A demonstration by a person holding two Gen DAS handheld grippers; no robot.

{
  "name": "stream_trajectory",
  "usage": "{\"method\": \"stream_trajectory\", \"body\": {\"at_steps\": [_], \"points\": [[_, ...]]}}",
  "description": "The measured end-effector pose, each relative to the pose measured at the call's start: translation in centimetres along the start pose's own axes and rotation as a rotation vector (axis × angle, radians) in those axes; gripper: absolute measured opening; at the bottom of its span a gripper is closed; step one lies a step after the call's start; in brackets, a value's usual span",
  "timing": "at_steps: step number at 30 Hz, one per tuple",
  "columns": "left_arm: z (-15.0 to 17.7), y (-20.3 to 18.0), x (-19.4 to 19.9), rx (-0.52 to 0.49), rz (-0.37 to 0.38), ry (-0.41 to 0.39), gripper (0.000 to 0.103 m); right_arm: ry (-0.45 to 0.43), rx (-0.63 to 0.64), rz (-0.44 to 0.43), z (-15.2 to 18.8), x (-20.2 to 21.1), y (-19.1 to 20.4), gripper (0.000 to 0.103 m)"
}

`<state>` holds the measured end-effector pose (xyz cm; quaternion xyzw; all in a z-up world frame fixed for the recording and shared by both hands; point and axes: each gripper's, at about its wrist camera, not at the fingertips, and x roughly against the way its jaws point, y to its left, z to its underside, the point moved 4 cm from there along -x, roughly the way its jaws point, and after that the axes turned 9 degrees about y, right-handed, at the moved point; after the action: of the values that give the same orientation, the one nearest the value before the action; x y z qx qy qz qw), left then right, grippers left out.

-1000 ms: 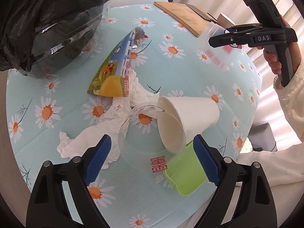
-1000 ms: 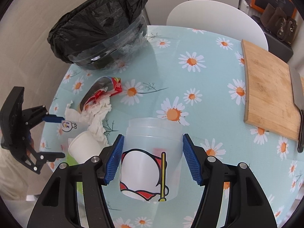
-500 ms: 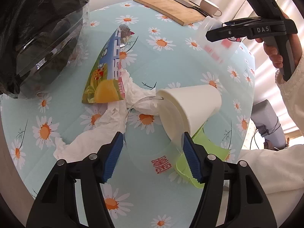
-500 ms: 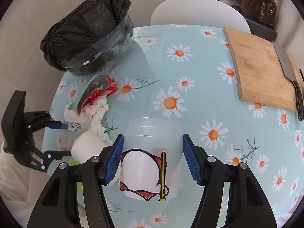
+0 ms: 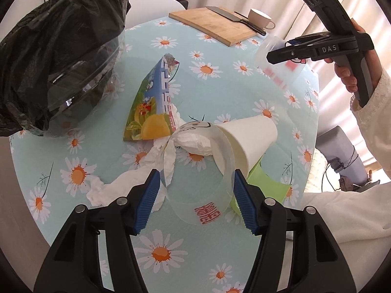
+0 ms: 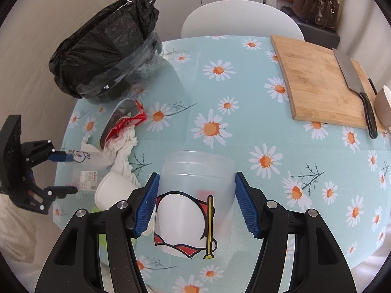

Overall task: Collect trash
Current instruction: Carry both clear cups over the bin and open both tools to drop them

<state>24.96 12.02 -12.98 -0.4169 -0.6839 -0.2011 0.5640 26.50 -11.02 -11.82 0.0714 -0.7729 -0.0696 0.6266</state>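
Observation:
My left gripper (image 5: 196, 195) is shut on a clear plastic cup (image 5: 202, 195) with red print, held just above the table. A white paper cup (image 5: 246, 139) lies on its side beyond it, next to crumpled white tissue (image 5: 193, 144) and a colourful snack wrapper (image 5: 151, 107). My right gripper (image 6: 196, 200) is shut on a frosted plastic cup (image 6: 195, 195) with a cartoon print, held above the table. The bin with a black bag (image 6: 107, 53) stands at the table's far left; it also shows in the left wrist view (image 5: 58, 48).
A wooden cutting board (image 6: 325, 83) with a cleaver (image 6: 354, 78) lies at the far right, a white mug (image 5: 259, 18) beside it. A green piece (image 5: 266, 188) lies under the paper cup. A white chair (image 6: 242, 19) stands behind the round daisy-print table (image 6: 244, 92).
My left gripper has closed on the clear cup and lifted it slightly. The right gripper has held its frosted cup and risen a little over the table.

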Motion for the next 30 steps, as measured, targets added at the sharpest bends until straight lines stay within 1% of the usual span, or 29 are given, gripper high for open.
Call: {"method": "stream_trajectory", "body": {"at_steps": [6,8,10,14,17,21,23,26,30], "points": [[0.3,0.5,2.6,-0.006,-0.048,-0.055,0.061,-0.019,0.053,0.013,-1.4,1.5,1.9,0.058],[0.3,0.8,3.4,-0.002,-0.053,-0.063,0.061,-0.021,0.079,0.015,-2.0,1.8,2.7,0.058],[0.2,1.4,4.4,0.009,-0.081,-0.078,0.061,-0.029,0.108,0.012,-2.9,2.3,3.5,0.058],[-0.1,2.5,6.5,0.034,-0.111,-0.111,0.061,-0.066,0.165,-0.005,-4.7,3.5,5.4,0.058],[-0.4,3.0,8.1,0.035,-0.143,-0.135,0.061,-0.095,0.22,-0.018,-6.1,4.5,6.9,0.058],[-1.0,4.0,9.9,0.022,-0.177,-0.131,0.061,-0.12,0.284,-0.032,-8.1,5.4,8.8,0.058],[-1.4,4.3,10.7,0.011,-0.179,-0.131,0.061,-0.132,0.309,-0.041,-9.0,5.9,9.7,0.058],[-2.3,5.0,12.4,0.003,-0.201,-0.164,0.061,-0.16,0.34,-0.055,-10.5,6.8,10.9,0.058],[-3.6,6.1,15.2,0.0,-0.202,-0.24,0.061,-0.19,0.386,-0.066,-12.3,8.0,12.5,0.058]]}}
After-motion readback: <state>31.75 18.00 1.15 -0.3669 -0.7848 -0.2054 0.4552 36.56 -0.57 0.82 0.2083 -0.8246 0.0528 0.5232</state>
